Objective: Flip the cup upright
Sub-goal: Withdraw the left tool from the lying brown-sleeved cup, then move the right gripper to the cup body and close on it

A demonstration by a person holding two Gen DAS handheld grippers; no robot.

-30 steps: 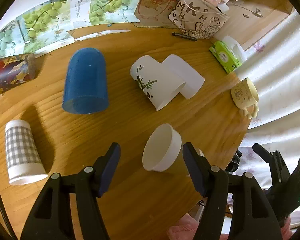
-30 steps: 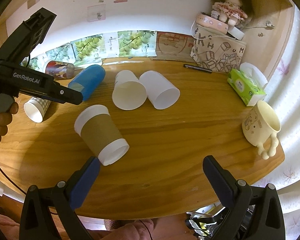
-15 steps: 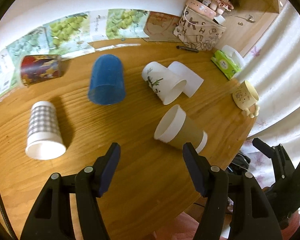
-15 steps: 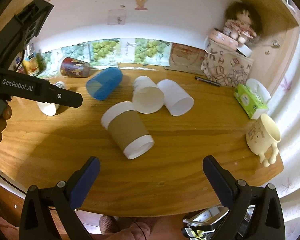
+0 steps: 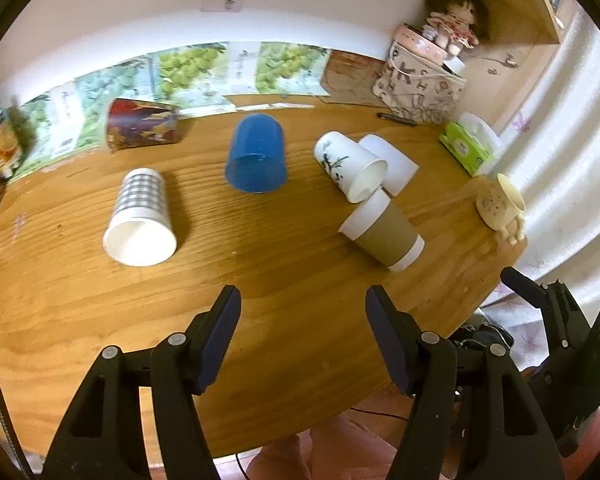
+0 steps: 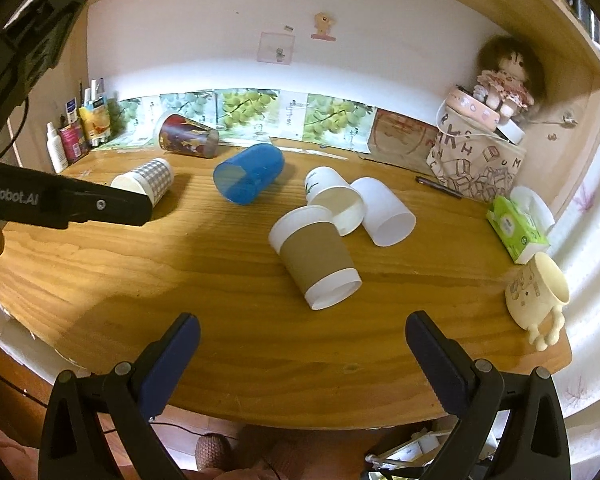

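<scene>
Several cups lie on their sides on the wooden table [image 6: 236, 332]. A brown-sleeved paper cup [image 6: 316, 258] [image 5: 382, 230] lies in the middle. A blue plastic cup [image 6: 246, 178] [image 5: 257, 154], a grey checked cup [image 5: 142, 210] [image 6: 146, 180], a bamboo-print white cup [image 5: 350, 166] [image 6: 334, 200], a plain white cup [image 6: 382, 210] and a red patterned cup [image 5: 142, 124] lie around it. My left gripper [image 5: 303, 312] is open and empty above the front edge. My right gripper [image 6: 302, 338] is open and empty, short of the brown cup.
A cream mug with legs [image 6: 538, 290] stands at the right edge. A green tissue pack [image 6: 516, 228], a patterned bag with a doll [image 6: 480, 160] and a pen [image 6: 438, 186] lie at the back right. Bottles [image 6: 74, 136] stand at the back left.
Both grippers have pulled back and up from the table, so more of it shows. The brown-sleeved cup lies farther from both grippers. Both stay open.
</scene>
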